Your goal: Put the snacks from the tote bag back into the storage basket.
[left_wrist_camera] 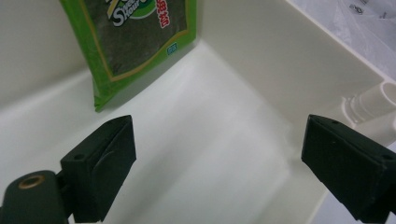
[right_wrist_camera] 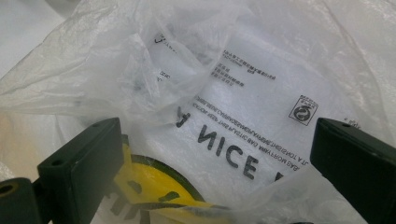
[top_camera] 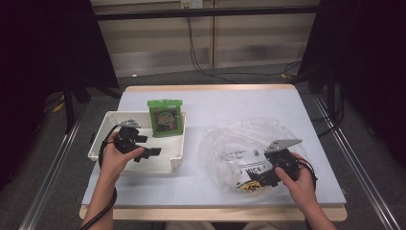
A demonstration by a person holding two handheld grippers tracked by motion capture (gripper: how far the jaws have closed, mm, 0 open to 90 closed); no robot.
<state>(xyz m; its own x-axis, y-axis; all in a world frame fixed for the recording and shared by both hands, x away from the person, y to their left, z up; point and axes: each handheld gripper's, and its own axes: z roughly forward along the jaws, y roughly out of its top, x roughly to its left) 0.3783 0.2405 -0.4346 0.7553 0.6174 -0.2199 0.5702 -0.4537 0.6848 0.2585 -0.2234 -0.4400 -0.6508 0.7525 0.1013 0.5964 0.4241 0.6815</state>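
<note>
Your left gripper (top_camera: 149,152) hangs released inside the white plastic bin (top_camera: 178,155), its jaws spread and empty. The glossy green snack packet (top_camera: 165,117) leans upright against the bin's far wall ahead of it. Your right gripper (top_camera: 258,181) is also spread wide, pushed into the crinkled clear plastic bag (top_camera: 239,139), grasping nothing. A yellow printed item (right_wrist_camera: 159,186) lies just ahead of its jaws.

Bright table, dark surround, perhaps slight blur.

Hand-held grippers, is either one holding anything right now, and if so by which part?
Nothing is held. The left hand-held gripper is open inside the tray, short of the green packet. The right hand-held gripper is open at the plastic bag.
</note>
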